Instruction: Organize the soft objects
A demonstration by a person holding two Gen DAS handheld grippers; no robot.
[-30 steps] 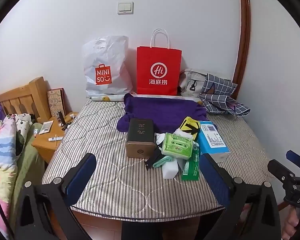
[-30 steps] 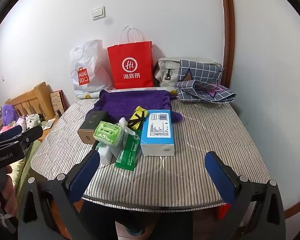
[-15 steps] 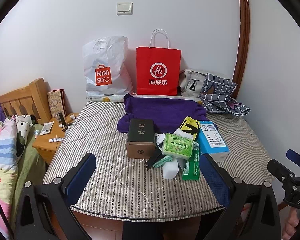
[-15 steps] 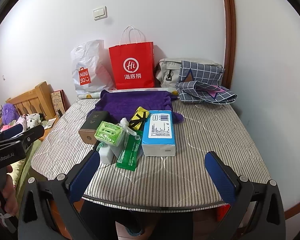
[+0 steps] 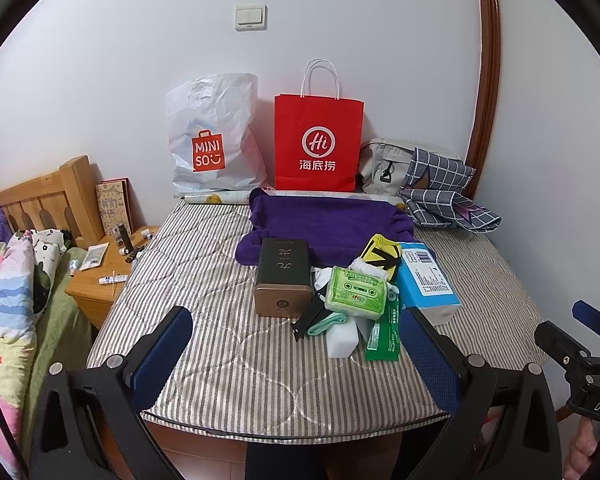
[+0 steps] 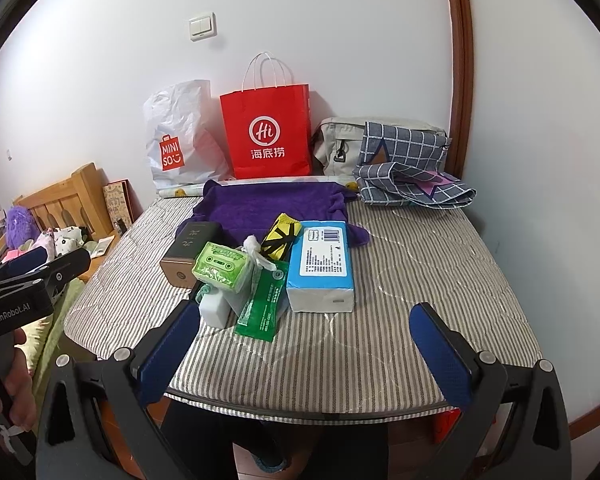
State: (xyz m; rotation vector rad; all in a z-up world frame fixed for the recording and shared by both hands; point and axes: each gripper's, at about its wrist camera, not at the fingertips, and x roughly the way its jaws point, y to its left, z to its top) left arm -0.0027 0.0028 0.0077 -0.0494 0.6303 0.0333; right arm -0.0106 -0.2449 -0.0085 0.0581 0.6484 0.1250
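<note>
A purple towel lies spread on the striped mattress. In front of it sits a pile: a dark tin box, a green tissue pack, a blue tissue pack, a yellow-black pouch, a white sponge and a green sachet. A checked cloth lies at the back right. My left gripper and right gripper are both open and empty, held at the mattress's near edge.
A red paper bag, a white Miniso bag and a grey bag stand against the back wall. A wooden nightstand with small items and another bed lie to the left.
Both views have shifted very slightly; the objects on the mattress have not moved and both grippers stay open.
</note>
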